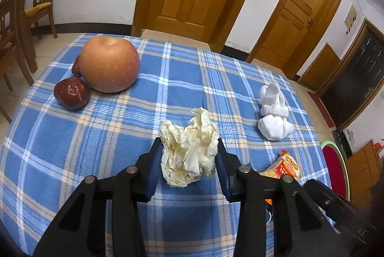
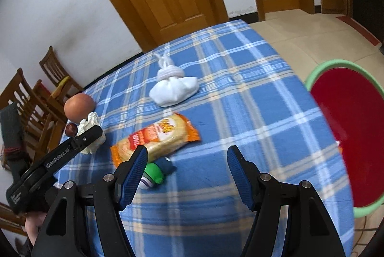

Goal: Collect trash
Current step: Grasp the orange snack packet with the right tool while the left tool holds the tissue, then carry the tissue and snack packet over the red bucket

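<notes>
A crumpled cream tissue (image 1: 189, 146) lies on the blue plaid tablecloth (image 1: 96, 142). My left gripper (image 1: 189, 151) straddles it, its jaws touching both sides of the tissue. It also shows in the right wrist view (image 2: 92, 130), with the left gripper (image 2: 72, 146) over it. An orange snack packet (image 2: 156, 137) lies mid-table, partly seen in the left wrist view (image 1: 283, 166). My right gripper (image 2: 187, 161) is open and empty above the cloth, right of the packet. A red basin with a green rim (image 2: 348, 127) stands beside the table's right edge.
An apple (image 1: 109, 64) and two dark red fruits (image 1: 72, 92) sit at the far left. A rolled white sock (image 1: 274, 113) lies far right. A small green and blue rolled sock (image 2: 156, 173) lies near my right gripper's left finger. Wooden chairs (image 1: 14, 24) stand left.
</notes>
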